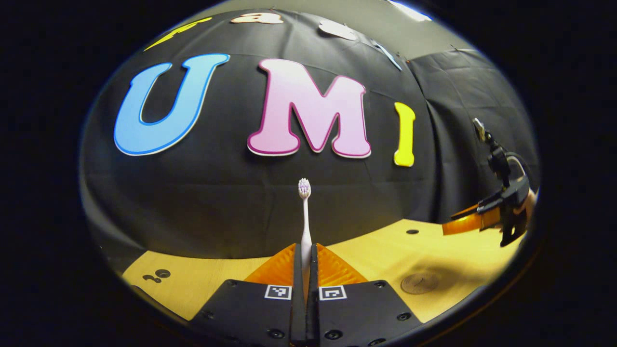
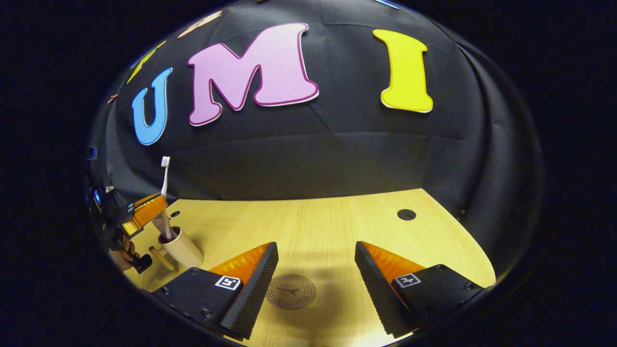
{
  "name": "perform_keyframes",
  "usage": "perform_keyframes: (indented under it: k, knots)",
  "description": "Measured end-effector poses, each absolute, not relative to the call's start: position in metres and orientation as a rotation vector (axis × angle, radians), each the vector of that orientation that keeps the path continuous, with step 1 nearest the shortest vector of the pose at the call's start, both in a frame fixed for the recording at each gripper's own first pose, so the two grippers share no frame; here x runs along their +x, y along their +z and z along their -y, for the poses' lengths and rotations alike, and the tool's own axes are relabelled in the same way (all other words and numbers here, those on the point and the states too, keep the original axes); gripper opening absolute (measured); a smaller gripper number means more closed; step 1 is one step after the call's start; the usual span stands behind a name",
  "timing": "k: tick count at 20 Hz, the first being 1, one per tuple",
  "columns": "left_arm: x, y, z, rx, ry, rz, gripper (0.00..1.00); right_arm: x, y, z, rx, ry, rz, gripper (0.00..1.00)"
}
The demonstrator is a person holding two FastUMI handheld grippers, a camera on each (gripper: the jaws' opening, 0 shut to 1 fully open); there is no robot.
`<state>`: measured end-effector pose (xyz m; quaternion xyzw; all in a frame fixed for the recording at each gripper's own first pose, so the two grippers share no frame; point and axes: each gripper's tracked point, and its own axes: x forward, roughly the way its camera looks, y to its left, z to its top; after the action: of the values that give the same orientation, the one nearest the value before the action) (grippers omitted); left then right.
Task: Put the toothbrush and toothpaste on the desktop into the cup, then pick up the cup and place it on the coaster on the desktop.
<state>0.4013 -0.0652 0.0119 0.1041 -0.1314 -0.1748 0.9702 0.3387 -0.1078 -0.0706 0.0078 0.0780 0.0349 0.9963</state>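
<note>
Left gripper (image 1: 304, 270) is pinching the toothbrush (image 1: 304, 217) upright, bristles up, right above the cup (image 2: 181, 248). Toothpaste (image 2: 163, 224) is already standing in the cup, so it likely needs lowering straight down beside the tube. Right gripper (image 2: 315, 284) is hanging spread over the coaster (image 2: 290, 291), near the cup; a desktop (image 2: 328, 221) hole (image 2: 406, 214) is lying well beyond the cup.
</note>
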Motion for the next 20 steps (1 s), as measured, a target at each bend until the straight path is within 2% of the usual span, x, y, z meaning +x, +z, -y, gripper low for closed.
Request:
perform_keyframes:
  k: [5,10,12,13,15,17,20]
  knots:
    - [0.404,-0.009,0.059,0.264,-0.355,0.245,0.07,0.334,-0.085,0.103,-0.012,0.076,-0.179,0.98]
    - [0.400,-0.023,0.053,0.290,-0.353,0.202,0.12,0.333,-0.084,0.101,-0.004,0.078,-0.176,0.98]
    - [0.392,-0.022,0.055,0.291,-0.360,0.190,0.27,0.330,-0.082,0.103,0.003,0.073,-0.182,0.98]
    - [0.385,-0.024,0.058,0.287,-0.373,0.179,0.48,0.330,-0.082,0.105,0.003,0.071,-0.185,0.98]
    - [0.368,-0.026,0.060,0.292,-0.383,0.139,0.82,0.327,-0.080,0.110,-0.003,0.067,-0.189,0.98]
    - [0.349,-0.033,0.062,0.299,-0.389,0.086,0.96,0.320,-0.078,0.119,-0.011,0.060,-0.193,0.98]
    - [0.328,-0.044,0.055,0.322,-0.368,-0.001,0.98,0.305,-0.076,0.136,0.001,0.049,-0.202,0.98]
